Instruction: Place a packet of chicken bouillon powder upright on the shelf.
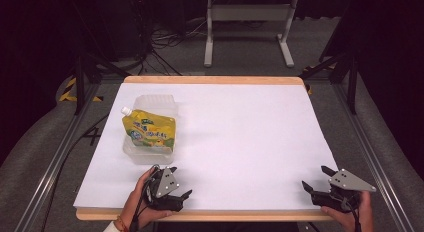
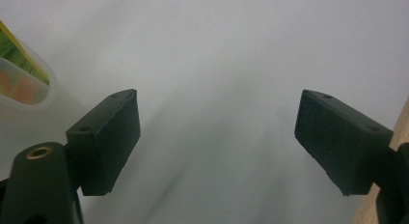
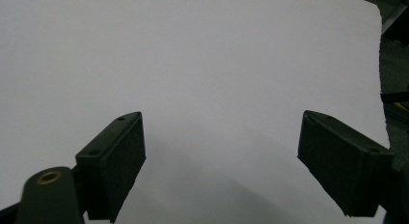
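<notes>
A yellow spouted pouch point(image 1: 149, 130) lies on top of a clear plastic container point(image 1: 150, 105) at the table's left. Just in front of them, near the front edge, a hand holds my left gripper point(image 1: 179, 182) open, nothing between its jaws. In the left gripper view the container's rim point(image 2: 21, 96) and a strip of the pouch point(image 2: 9, 52) sit at the far left, beside the gripper point(image 2: 217, 137). My right gripper point(image 1: 316, 178) rests open at the front right corner; its own view has the gripper point(image 3: 222, 151) over bare white sheet.
A white sheet point(image 1: 240, 137) covers the wooden table point(image 1: 210, 80), whose edge strip shows at front and back. Metal rails run along both sides. A white stand point(image 1: 247, 27) and cables lie on the floor beyond the far edge.
</notes>
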A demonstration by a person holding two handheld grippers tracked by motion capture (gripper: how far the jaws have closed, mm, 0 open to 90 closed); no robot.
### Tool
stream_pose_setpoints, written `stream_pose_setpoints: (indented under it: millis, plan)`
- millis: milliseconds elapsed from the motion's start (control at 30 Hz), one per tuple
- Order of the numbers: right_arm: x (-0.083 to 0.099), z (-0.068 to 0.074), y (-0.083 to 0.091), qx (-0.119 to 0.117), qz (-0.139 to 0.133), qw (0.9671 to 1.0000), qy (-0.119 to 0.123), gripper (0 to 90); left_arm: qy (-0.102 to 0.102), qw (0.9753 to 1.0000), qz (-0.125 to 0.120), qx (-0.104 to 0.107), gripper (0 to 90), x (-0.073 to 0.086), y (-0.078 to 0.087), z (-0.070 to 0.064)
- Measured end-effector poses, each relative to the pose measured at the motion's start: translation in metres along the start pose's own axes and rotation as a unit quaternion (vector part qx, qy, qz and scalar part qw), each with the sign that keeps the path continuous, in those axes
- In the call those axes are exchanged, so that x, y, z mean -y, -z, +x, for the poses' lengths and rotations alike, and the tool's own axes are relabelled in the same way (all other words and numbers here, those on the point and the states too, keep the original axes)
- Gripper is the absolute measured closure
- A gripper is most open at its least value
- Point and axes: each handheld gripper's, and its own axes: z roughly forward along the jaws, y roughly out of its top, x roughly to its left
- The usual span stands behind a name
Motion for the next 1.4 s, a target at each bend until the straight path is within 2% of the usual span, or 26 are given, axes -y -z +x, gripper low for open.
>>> stream_pose_setpoints:
  millis: [33,100,200,233,333,500,767,1400]
  plan:
    - [-0.001,0.001,0.000,-0.002,0.000,1.0000,0.002,17.3,0.006,1.0000,-0.001,0.002,16.6,0.001,-0.001,-0.001]
    - [-0.002,0.002,0.000,-0.006,-0.005,1.0000,0.002,17.3,0.004,1.0000,0.001,0.003,16.6,0.003,-0.001,0.000]
    - [-0.008,0.005,-0.002,-0.040,-0.025,0.9987,-0.016,19.6,0.010,0.9999,-0.001,0.008,16.6,0.004,-0.001,0.001]
    - [-0.011,0.007,-0.003,-0.046,-0.027,0.9985,-0.012,19.6,0.007,1.0000,-0.001,0.006,16.7,0.004,-0.001,0.001]
    - [-0.015,0.017,-0.008,-0.055,-0.019,0.9980,0.023,18.3,0.006,1.0000,-0.001,0.007,16.6,0.004,-0.001,0.001]
    - [-0.014,0.022,-0.015,-0.068,-0.005,0.9971,0.034,17.8,0.008,0.9999,-0.002,0.006,16.5,0.004,-0.001,0.001]
    - [-0.014,0.017,-0.013,-0.073,-0.018,0.9970,0.016,17.6,0.009,0.9999,-0.001,0.008,16.4,0.003,-0.002,0.000]
    - [-0.015,0.022,-0.017,-0.087,-0.009,0.9958,0.027,17.5,0.003,0.9999,-0.002,0.013,16.2,0.002,-0.003,0.001]
